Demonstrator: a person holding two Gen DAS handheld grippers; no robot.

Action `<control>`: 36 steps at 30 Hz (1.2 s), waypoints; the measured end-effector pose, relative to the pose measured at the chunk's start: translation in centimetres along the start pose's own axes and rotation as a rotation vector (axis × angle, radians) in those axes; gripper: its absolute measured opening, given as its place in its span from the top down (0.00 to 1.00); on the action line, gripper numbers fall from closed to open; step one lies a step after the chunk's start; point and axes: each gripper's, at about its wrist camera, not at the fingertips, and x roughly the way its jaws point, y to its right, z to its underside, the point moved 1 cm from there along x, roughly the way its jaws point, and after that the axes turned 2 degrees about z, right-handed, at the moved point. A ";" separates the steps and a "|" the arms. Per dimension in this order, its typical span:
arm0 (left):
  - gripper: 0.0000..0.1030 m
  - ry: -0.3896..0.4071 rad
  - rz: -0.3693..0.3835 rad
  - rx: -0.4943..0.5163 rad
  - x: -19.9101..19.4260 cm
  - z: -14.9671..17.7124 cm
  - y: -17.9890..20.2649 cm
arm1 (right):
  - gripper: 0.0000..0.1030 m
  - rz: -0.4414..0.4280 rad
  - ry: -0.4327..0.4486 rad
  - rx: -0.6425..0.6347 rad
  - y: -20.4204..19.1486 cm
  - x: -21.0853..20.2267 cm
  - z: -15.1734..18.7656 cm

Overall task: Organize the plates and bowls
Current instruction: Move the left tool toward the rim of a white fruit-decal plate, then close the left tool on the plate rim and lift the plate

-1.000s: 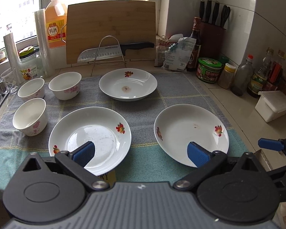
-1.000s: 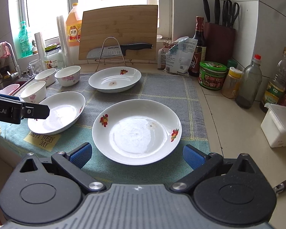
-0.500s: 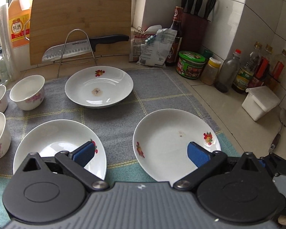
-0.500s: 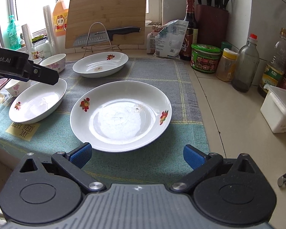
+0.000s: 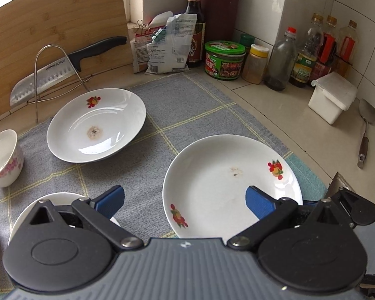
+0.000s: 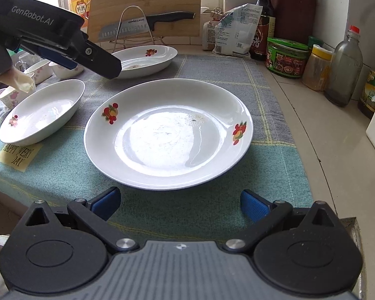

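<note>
the right gripper (image 6: pixel 178 203) hangs low at the near edge of the cloth (image 6: pixel 275 175), its blue pads spread wide and empty, just short of the near plate (image 6: pixel 167 135). the left gripper (image 5: pixel 185 200) hovers above the cloth with its jaws also wide, holding nothing, one pad over that same plate's near rim. a second plate (image 6: pixel 41 111) lies to the left, a third plate (image 5: pixel 96 125) farther back. a flowered bowl (image 5: pixel 3 158) stands at the far left.
</note>
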 end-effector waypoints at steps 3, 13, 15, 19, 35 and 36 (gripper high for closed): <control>0.01 -0.017 0.022 0.023 0.8 -0.3 -0.1 | 0.00 0.012 0.003 -0.015 -0.2 0.5 -0.3; 0.01 -0.110 0.111 0.129 4.6 -2.1 -0.2 | 0.00 0.008 0.041 -0.069 -0.4 1.2 -0.2; 0.01 -0.130 0.116 0.145 5.5 -2.4 -0.3 | 0.00 0.003 0.067 -0.075 -0.3 1.1 0.1; 0.01 -0.174 0.159 0.164 7.4 -2.8 -0.6 | 0.00 0.004 0.087 -0.070 -0.4 0.9 0.3; 0.01 -0.302 0.330 0.246 11.3 -3.6 -0.6 | 0.00 0.023 0.047 -0.056 -0.6 1.3 -0.3; 0.01 -0.304 0.330 0.246 11.4 -3.7 -0.6 | 0.00 0.025 0.047 -0.055 -0.6 1.3 -0.3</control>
